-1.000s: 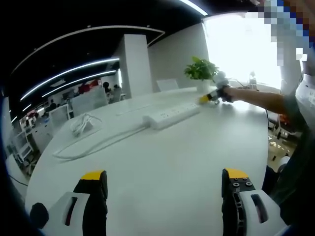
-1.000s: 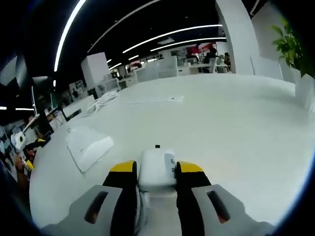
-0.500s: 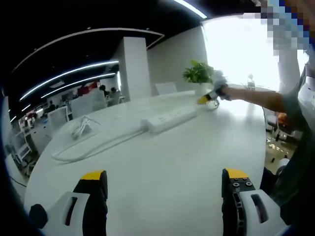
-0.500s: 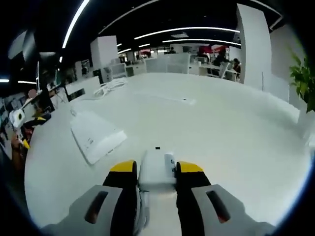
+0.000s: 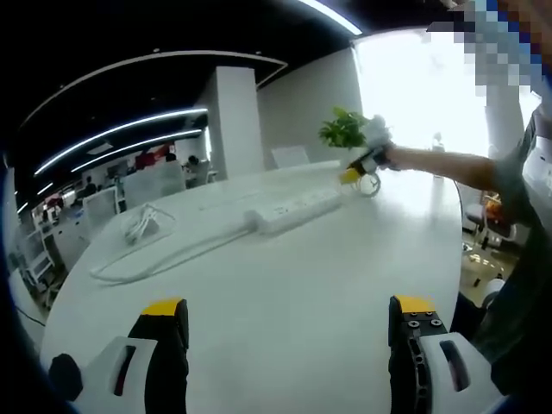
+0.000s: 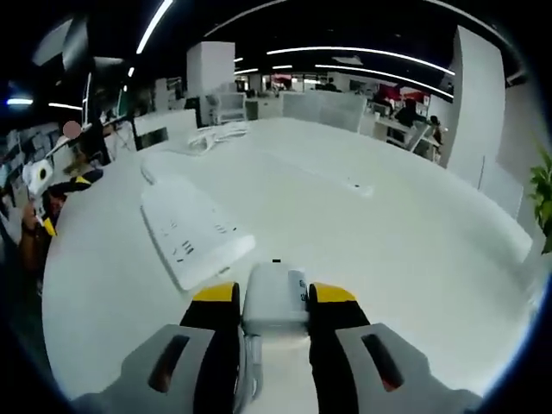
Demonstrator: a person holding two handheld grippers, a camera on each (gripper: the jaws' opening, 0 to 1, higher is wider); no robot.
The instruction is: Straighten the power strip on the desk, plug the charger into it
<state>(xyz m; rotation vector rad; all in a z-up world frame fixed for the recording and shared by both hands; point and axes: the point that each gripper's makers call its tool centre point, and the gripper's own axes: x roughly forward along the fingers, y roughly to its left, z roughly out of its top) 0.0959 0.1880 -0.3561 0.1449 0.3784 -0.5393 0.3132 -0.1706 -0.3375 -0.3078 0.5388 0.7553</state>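
Right tool (image 6: 274, 297) squeezed tight on small white box charger (image 6: 274, 297), just above long white plastic power strip (image 6: 194, 231) near far table (image 6: 414, 259) edge. Left tool (image 5: 289, 323) wide open, holding nothing.

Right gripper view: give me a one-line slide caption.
Right gripper clamps a white charger above the white desk, just short of the power strip.

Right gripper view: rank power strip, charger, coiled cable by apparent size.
1. power strip, largest in frame.
2. charger, held in the right claw; it sits nearest the lens, so its apparent size is inflated.
3. coiled cable, smallest, far across the desk.
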